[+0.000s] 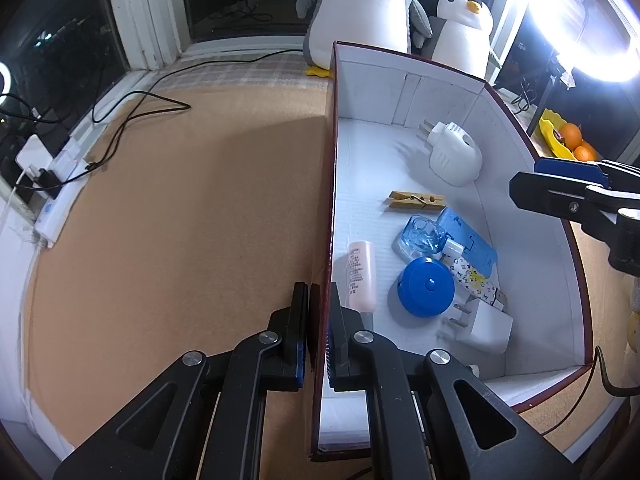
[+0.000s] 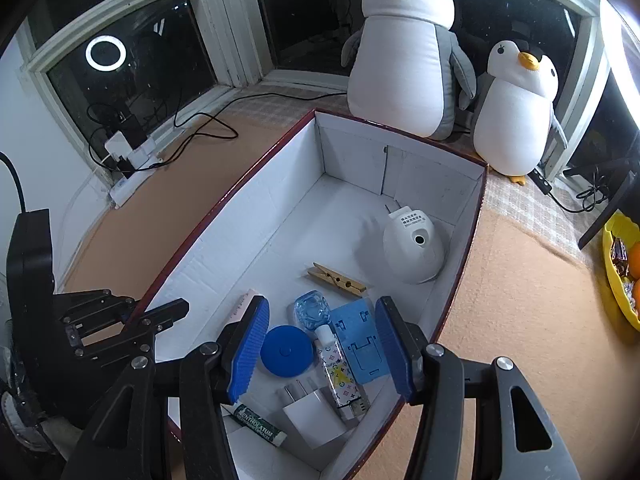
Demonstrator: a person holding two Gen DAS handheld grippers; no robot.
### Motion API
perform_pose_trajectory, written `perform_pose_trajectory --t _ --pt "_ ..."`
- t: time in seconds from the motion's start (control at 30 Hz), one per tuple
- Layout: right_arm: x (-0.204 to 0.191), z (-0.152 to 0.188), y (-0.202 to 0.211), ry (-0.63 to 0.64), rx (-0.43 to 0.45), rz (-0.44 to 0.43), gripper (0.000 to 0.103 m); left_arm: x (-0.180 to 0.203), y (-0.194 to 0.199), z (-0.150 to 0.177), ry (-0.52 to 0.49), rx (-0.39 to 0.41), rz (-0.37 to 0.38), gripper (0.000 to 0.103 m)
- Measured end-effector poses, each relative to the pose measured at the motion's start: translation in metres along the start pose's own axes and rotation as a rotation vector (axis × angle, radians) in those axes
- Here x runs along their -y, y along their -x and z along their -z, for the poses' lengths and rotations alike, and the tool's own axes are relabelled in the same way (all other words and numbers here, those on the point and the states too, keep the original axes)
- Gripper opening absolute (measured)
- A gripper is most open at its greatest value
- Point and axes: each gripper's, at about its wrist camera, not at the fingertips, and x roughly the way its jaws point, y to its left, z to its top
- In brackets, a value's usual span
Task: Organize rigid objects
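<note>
A white-lined cardboard box (image 2: 276,216) with a dark red rim sits on a tan bench (image 1: 180,208) by dark night windows.

The left tool (image 1: 320,304) is closed tight on the box's left wall near the near corner, one black finger outside the wall and one inside.

The right tool (image 2: 320,344) hovers above the near end of the box, its blue-padded jaws partly apart with nothing between the pads.

Against the far wall of the box, towards the right side, lies a white dome-shaped plug-in device (image 2: 412,246). Nearer, in the middle of the floor, is a wooden clothespin (image 2: 336,278). Clustered at the near end are a small clear blue bottle (image 2: 314,308), a light blue flat plastic stand (image 2: 360,340), a round blue disc (image 2: 286,352), a patterned lighter-shaped item (image 2: 340,376), a white plug adapter (image 2: 312,416) and a green Mentholatum stick (image 2: 260,426). A pale pink tube (image 1: 362,276) lies along the left wall, just beside the left tool's inner finger.

Behind the box's far wall sit a large plush penguin (image 2: 404,64) and a small plush penguin (image 2: 516,112). A black cable (image 1: 132,112) trails across the bench's far left corner to a white power strip (image 1: 60,184). A yellow bowl of oranges (image 2: 624,272) is at the right edge.
</note>
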Motion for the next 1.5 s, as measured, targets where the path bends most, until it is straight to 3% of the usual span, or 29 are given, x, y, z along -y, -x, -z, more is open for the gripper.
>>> perform_pose_trajectory --t 0.57,1.1,1.47,1.5 --pt "0.019 0.02 0.035 -0.065 0.066 0.015 0.051 0.001 0.005 0.0 0.008 0.007 -0.002 0.006" --pt "0.039 0.048 0.083 -0.146 0.144 0.05 0.064 0.002 0.033 -0.002 -0.002 0.057 -0.007 0.006" --pt "0.046 0.067 0.116 -0.194 0.222 0.131 0.07 0.006 0.068 -0.006 -0.014 0.125 0.004 0.007" --pt "0.046 0.068 0.12 -0.192 0.237 0.156 0.071 0.009 0.072 -0.007 -0.019 0.136 0.006 0.012"
